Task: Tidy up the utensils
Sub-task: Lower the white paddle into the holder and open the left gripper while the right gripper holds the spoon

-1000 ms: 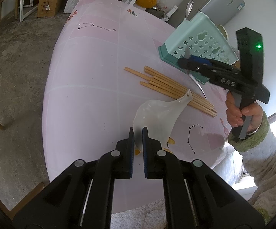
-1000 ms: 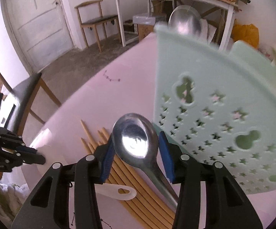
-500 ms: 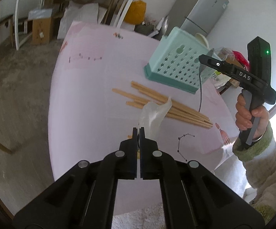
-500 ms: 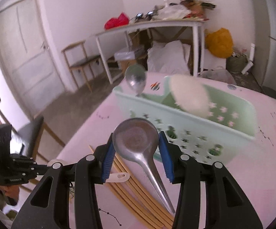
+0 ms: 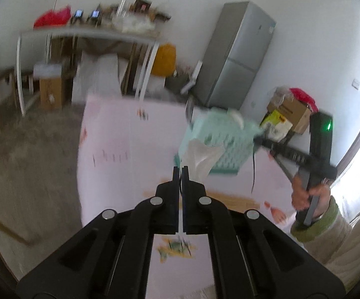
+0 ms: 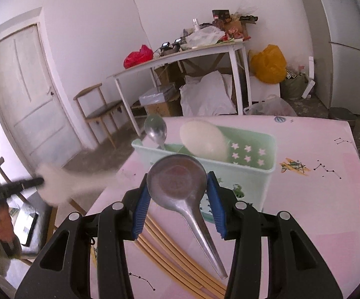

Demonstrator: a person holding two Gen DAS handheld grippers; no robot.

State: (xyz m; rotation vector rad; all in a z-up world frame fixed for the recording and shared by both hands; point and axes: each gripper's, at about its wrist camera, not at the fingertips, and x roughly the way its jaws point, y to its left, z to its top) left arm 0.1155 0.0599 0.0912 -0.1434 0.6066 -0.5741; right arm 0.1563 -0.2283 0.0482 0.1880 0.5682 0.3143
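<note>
Pinched the white spoon (image 5: 200,157) by its thin handle in the left gripper (image 5: 180,172), jaws pressed together on it. Held its bowl raised ahead of the tips, in front of the basket (image 5: 220,149) as seen from the left wrist. Gripped the metal spoon (image 6: 177,182) across its bowl with the right gripper (image 6: 177,199), blue pads clamped on either rim, handle slanting back down under the jaws.

From the left wrist only: saw the right hand (image 5: 304,194) on its grip and a green light on the gripper body. Saw the metal spoon's handle hanging down beside the basket, above the table (image 5: 120,174). Blurred throughout; could not read the basket's contents beyond a pale lump at the rim.

From the right wrist only: looked into the basket, standing on the pink table just beyond the jaws. Found there a second metal spoon (image 6: 156,129), upright at the left corner, and a cream paddle (image 6: 203,140) leaning beside it. Showed the chopsticks (image 6: 170,249) sharply, lying bundled on the table below the gripper, near the basket's foot; only an orange smear from the left wrist. Caught the left gripper at the far left, beyond the table's edge, with the white spoon a pale blur at its tip.
</note>
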